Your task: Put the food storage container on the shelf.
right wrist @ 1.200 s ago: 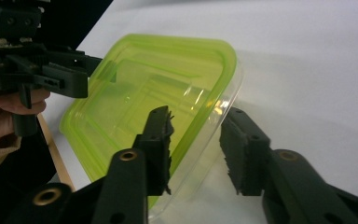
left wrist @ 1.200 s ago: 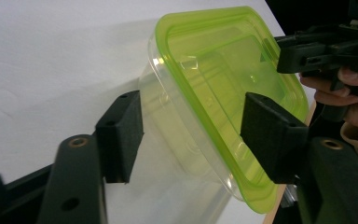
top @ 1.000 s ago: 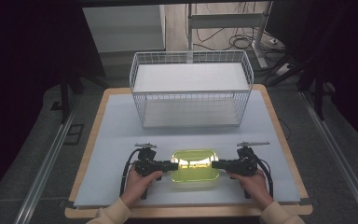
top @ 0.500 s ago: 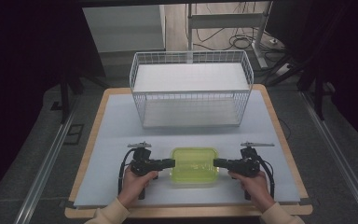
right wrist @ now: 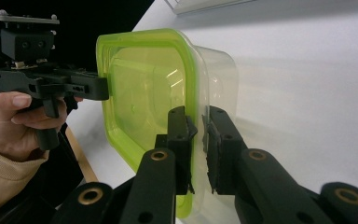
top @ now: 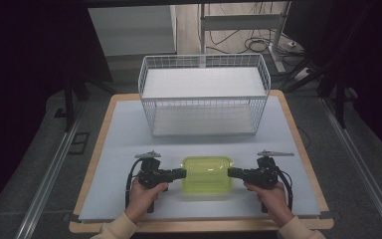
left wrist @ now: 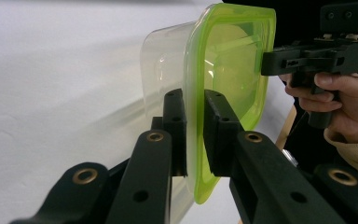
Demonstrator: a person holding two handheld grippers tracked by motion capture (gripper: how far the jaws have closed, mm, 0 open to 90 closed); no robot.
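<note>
High view puts the clear container with its green lid at the lower middle of the frame, on the white table mat, between the two grippers. Half a second ago its outline looks the same, but a second ago the black jaws reached further over it and the hands sat closer in; both sets of jaws have just been closing. Now the left gripper pinches the lid's rim at the container's left edge, and the left gripper view shows the green lip squeezed between its pads. The right gripper grips the opposite rim; in the right gripper view its pads clamp the lid edge and the clear wall. With both sides pinched, the container looks ready to be lifted as a two-handed carry.

Beyond it, toward the upper middle of the frame, stands the white wire basket, well apart from the container, with bare mat between them. The basket's top is open and its near wall rises as the one barrier on that path. The mat's near edge lies just below the hands, and the wooden table border frames the sides.
</note>
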